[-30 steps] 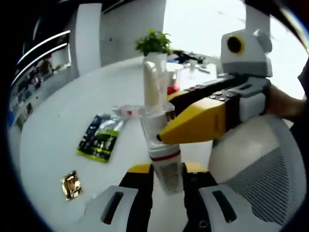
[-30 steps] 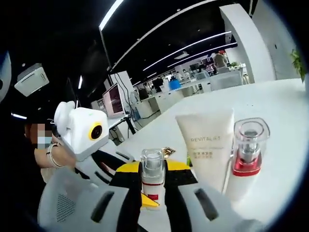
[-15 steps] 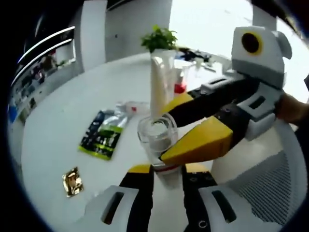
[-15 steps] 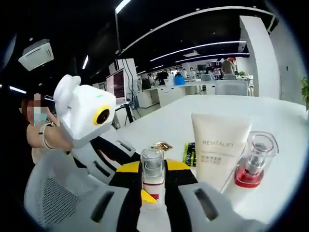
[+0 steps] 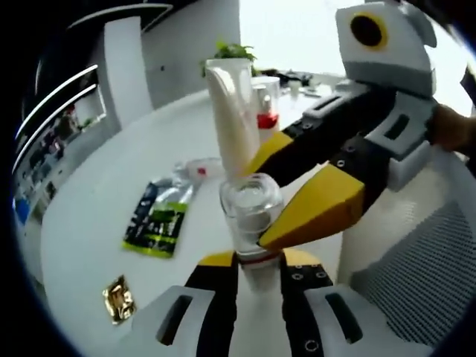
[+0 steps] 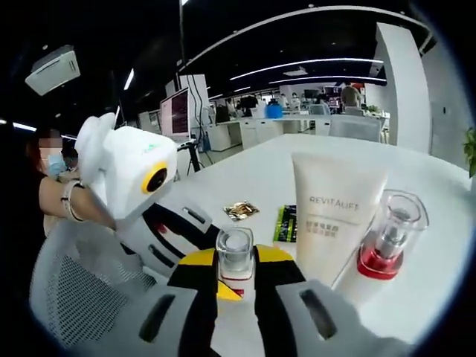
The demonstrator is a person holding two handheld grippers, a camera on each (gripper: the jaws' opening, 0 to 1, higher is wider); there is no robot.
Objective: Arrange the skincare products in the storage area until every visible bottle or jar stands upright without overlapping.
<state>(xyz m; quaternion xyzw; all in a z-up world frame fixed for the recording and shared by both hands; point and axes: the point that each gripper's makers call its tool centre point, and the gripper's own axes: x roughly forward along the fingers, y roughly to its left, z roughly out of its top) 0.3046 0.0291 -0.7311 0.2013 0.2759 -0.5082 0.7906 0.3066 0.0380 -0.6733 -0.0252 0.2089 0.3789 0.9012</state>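
Gripping the same little pump bottle from two sides here: the left gripper has its jaws clamped on the bottle's lower body, and the right gripper is closed on it too, its yellow-tipped jaws coming in from the right of the left gripper view. The bottle has a clear cap, a red band, and looks roughly upright, just above the white table. Just behind the bottle stands a cream tube, upright on its cap, with a second clear-capped bottle with a red collar right beside the tube. Off to the bottle's far side, a green and black sachet lies flat, and a small gold packet sits apart from it. Farther back than the tube there's a potted plant, kinda blurry.
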